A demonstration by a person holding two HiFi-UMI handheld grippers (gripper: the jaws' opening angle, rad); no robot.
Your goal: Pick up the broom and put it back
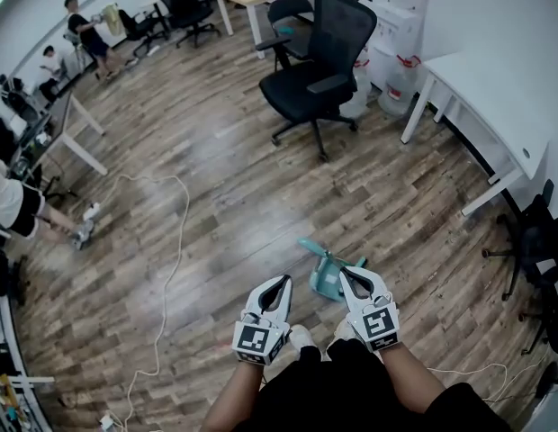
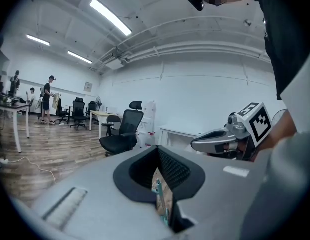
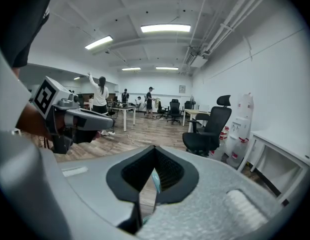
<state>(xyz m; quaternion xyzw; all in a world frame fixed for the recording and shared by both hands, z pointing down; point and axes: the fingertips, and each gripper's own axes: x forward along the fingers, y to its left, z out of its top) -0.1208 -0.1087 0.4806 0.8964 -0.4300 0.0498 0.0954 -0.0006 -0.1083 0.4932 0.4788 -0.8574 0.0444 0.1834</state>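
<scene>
Trailing across the wooden floor (image 1: 216, 178) at left was a white cable (image 1: 166, 268). Left claw (image 1: 284, 281) was clenched and empty, held low. Teal broom (image 1: 326, 273) lay on the floor just ahead of both claws, nearer the right. Right claw (image 1: 345, 274) was clenched, empty, its tip overlapping the broom in the head view; contact unclear. Black office chair (image 1: 319, 61) stood well behind.

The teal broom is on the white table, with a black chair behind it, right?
No. The head view shows the teal broom on the wooden floor, not on the white table. The black chair does stand behind it.
</scene>
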